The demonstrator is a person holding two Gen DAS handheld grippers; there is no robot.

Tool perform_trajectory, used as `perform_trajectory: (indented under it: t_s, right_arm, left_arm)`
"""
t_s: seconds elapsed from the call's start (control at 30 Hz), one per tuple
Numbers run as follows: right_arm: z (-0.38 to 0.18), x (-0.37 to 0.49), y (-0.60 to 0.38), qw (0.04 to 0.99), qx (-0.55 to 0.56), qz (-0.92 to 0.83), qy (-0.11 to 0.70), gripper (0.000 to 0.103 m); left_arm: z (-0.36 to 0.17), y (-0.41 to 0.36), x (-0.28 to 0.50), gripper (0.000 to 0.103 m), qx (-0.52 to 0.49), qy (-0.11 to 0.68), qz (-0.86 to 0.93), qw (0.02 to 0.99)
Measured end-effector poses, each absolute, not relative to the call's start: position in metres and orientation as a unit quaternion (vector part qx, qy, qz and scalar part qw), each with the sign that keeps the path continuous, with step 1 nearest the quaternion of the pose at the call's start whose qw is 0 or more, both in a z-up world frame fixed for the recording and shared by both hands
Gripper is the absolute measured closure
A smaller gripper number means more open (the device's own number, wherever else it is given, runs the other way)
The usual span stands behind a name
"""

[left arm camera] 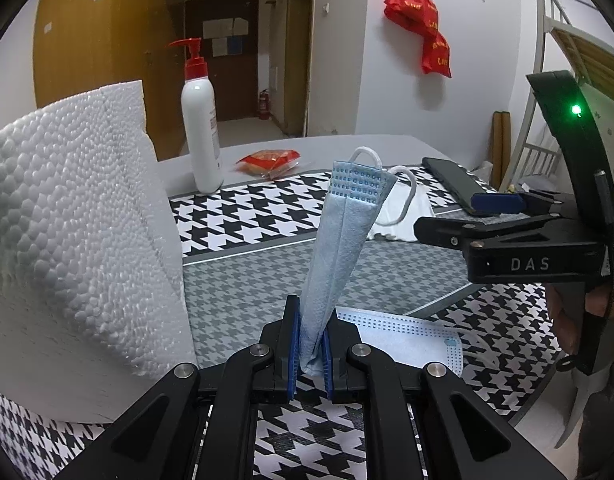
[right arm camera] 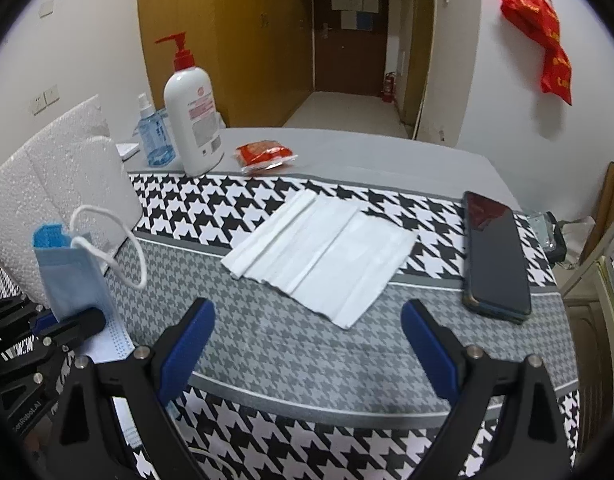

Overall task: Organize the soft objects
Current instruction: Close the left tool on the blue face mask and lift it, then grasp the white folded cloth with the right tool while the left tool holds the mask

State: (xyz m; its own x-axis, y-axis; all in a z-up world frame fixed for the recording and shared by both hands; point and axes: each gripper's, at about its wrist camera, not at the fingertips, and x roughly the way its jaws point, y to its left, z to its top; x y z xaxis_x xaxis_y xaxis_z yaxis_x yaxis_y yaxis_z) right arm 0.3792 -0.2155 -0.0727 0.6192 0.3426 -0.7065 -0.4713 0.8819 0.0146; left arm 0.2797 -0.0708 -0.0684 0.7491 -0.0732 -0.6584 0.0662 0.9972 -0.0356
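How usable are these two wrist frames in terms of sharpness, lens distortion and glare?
Left wrist view: sharp on the folded blue face mask clamped in the left gripper; heavy fisheye bending, dark vignette corners, and a green LED flaring on the right gripper. Right wrist view: slightly softer overall, the table edge bowed, mild ceiling-light sheen on the phone, even lighting with faint shadows.

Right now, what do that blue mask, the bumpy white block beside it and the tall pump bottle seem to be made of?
Blue mask: likely soft non-woven fabric, matte, pleated, with a dotted embossed edge and white elastic loops.
White block: looks like expanded foam; its surface is all tiny beads, dull white.
Pump bottle: probably plastic, smooth and slightly glossy white, with a red pump top.
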Motion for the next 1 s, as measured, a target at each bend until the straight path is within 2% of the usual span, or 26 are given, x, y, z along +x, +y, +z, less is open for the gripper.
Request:
perform_trajectory:
  t_s: [1.0]
  right_arm:
    - [-0.099, 0.451, -0.193, 0.868, -0.08, 0.216, 0.44, 0.007]
  left_arm:
    - [-0.07, -0.062, 0.28, 0.093, -0.005, 0.349, -0.047, 0.936]
